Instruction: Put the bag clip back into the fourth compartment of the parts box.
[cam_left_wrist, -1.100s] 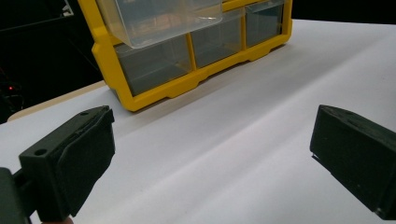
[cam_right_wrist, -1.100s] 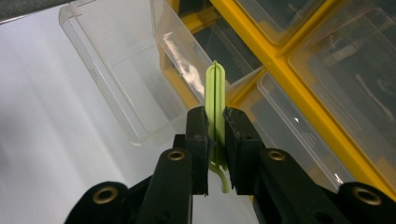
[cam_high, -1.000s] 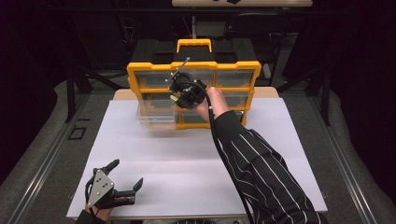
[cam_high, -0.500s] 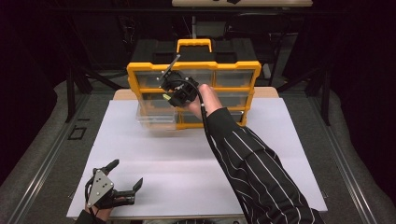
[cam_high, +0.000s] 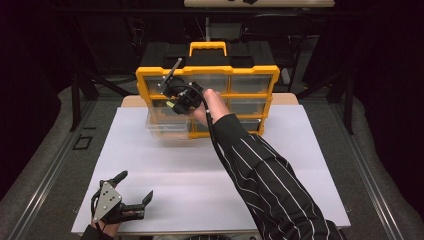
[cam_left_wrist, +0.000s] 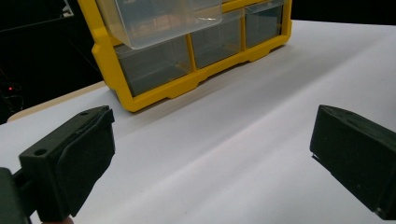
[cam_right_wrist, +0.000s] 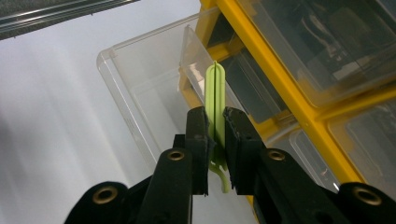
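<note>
The right gripper (cam_right_wrist: 215, 140), held up by a hand (cam_high: 212, 106) in a black sleeve with white pinstripes (cam_high: 270, 185), is clamping a slim pale-green plastic clip (cam_right_wrist: 215, 100) between its two black jaws, which are standing nearly closed with only the clip's thickness between them. In the right gripper view the clip is sticking up toward twelve o'clock, and a curled green end is showing below the jaws. It is hanging just above the clear plastic drawer (cam_right_wrist: 154, 100) that is standing pulled out of the yellow-framed organiser cabinet with transparent drawers (cam_high: 208, 100). In the high view that gripper (cam_high: 176, 104) is sitting in front of the cabinet's left column, with the open drawer (cam_high: 167, 121) jutting toward six o'clock over the white table sheet (cam_high: 165, 170). The cabinet is standing at twelve o'clock on the sheet, its yellow carry handle (cam_high: 208, 48) on top. The left gripper (cam_high: 134, 196) is resting at about seven o'clock, well apart from the cabinet, its jaws spread wide and gripping nothing; its own view is looking between them across bare sheet toward the cabinet's lower drawers (cam_left_wrist: 196, 46).
</note>
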